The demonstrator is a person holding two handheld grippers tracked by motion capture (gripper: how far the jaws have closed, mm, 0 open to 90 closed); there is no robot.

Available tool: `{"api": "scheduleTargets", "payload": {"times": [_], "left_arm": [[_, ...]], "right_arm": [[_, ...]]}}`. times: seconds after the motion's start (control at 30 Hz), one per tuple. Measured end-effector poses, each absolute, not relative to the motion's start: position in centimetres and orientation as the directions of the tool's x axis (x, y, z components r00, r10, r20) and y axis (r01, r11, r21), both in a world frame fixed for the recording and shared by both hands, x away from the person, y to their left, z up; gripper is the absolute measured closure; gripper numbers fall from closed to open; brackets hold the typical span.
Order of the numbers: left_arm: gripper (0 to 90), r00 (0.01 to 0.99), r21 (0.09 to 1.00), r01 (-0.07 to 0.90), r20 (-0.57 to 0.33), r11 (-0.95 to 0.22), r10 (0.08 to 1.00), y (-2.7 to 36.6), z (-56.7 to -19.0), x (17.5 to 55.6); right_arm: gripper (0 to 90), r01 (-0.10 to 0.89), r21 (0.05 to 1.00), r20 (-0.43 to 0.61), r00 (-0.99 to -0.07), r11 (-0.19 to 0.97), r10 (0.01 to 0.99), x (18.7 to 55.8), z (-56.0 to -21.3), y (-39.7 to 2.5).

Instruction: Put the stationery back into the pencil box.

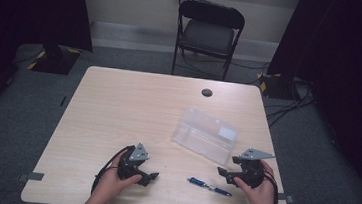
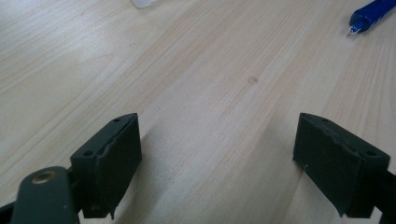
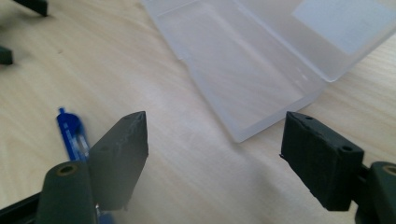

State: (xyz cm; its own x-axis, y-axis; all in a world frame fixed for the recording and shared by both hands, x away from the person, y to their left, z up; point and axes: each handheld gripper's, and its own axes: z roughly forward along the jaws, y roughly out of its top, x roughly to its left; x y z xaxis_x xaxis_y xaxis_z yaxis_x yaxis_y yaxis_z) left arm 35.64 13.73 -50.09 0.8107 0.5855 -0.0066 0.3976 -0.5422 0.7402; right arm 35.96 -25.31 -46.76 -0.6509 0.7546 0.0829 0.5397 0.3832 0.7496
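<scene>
A clear plastic case [image 1: 206,134] lies open on the wooden table [image 1: 133,107], right of centre; its near tray [image 3: 243,74] lies just beyond my right jaws. A blue pen [image 1: 209,186] lies near the front edge, between the two hands. My right gripper [image 1: 226,174] stands open just right of the pen, whose blue barrel [image 3: 72,135] shows beside its left jaw. My left gripper [image 1: 147,176] rests open on the table to the pen's left, with the pen's tip [image 2: 371,14] at the far right ahead of it. Nothing is between either pair of jaws.
A black folding chair [image 1: 208,32] stands beyond the table's far edge. A dark round grommet [image 1: 207,92] sits in the tabletop near the back. Cables [image 1: 289,105] lie on the floor at the right, and dark curtains hang on both sides.
</scene>
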Motion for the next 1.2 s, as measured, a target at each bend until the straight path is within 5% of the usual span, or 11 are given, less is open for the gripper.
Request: {"api": "scheduleTargets", "payload": {"times": [0.37,0.73,1.2], "left_arm": [[14.8,0.811,0.740,0.397,-0.006,-0.543,0.585,13.7,-50.1,35.6],[14.7,0.807,0.737,0.402,-0.006,-0.542,0.591,13.7,-50.1,35.6],[14.7,0.805,0.738,0.404,-0.007,-0.541,0.593,13.7,-50.1,35.6]], "right_arm": [[26.0,0.489,0.742,0.084,-0.747,0.459,0.660,33.3,-47.1,-24.1],[40.8,0.488,0.709,0.102,-0.785,0.508,0.611,32.2,-48.5,-24.0],[77.6,0.431,0.698,0.015,-0.807,0.571,0.590,31.8,-48.8,-24.5]]}}
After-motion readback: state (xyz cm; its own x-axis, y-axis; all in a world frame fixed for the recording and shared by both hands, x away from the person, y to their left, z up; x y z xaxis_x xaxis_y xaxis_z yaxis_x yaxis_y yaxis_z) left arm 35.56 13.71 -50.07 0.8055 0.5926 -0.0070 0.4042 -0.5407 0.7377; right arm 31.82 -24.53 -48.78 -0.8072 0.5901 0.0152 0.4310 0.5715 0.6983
